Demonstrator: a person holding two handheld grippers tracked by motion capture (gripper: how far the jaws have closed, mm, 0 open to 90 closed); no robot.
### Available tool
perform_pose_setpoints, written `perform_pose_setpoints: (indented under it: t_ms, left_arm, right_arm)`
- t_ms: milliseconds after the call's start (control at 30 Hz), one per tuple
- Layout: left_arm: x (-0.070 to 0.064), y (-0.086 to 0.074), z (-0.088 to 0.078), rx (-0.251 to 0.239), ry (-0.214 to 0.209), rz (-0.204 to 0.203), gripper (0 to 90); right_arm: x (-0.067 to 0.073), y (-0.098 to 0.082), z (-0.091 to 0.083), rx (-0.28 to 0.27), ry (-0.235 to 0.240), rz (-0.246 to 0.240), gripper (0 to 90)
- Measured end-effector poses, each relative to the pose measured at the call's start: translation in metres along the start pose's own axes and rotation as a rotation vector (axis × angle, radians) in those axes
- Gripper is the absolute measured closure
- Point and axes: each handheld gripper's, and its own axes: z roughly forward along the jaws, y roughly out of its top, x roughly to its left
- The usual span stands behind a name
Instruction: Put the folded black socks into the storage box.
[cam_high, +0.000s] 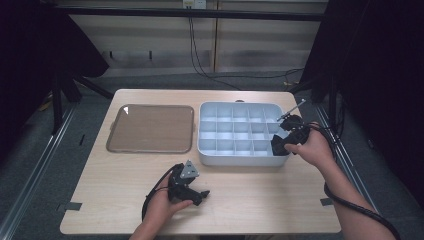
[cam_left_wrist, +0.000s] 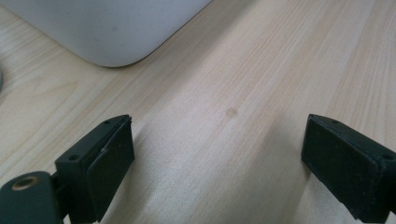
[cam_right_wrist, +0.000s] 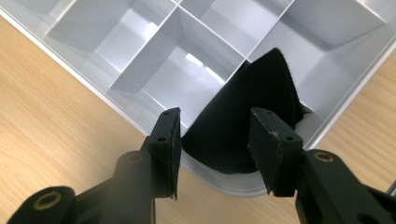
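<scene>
A pale grey divided tray (cam_high: 235, 159) stands on the wooden table, right of centre. In its front right corner compartment lies a black cloth (cam_high: 276, 148). My right gripper (cam_high: 286, 137) hovers over that corner, pointing down at it. In the right gripper view the jaws of the right gripper (cam_right_wrist: 215, 140) stand apart on either side of the black cloth (cam_right_wrist: 261, 84), and their pads do not press on it. My left gripper (cam_high: 200, 195) rests low near the table's front edge. Its jaws (cam_left_wrist: 217, 154) are wide open over bare wood, with nothing between them.
A clear, brownish flat lid (cam_high: 150, 128) lies left of the tray. The tray's rounded corner (cam_left_wrist: 107, 32) sits just ahead of the left gripper. Cables run along the floor behind the table, and dark stands flank both sides.
</scene>
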Motion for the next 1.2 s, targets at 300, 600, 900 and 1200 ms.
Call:
perform_pose_setpoints:
  t_ms: [300, 600, 900, 1200]
  left_arm:
    - [0.0, 0.0, 0.0, 0.0, 0.0, -0.001, 9.0]
    - [0.0, 0.0, 0.0, 0.0, 0.0, -0.001, 9.0]
    - [0.0, 0.0, 0.0, 0.0, 0.0, -0.003, 9.0]
    - [0.0, 0.0, 0.0, 0.001, 0.0, -0.002, 9.0]
  right_arm:
    - [0.008, -0.002, -0.005, -0.036, 0.023, -0.017, 46.5]
    - [0.016, -0.005, -0.016, -0.069, 0.049, -0.032, 44.1]
    - [0.028, -0.009, -0.017, -0.085, 0.079, -0.063, 42.0]
    - [0.041, -0.012, -0.019, -0.097, 0.09, -0.093, 41.6]
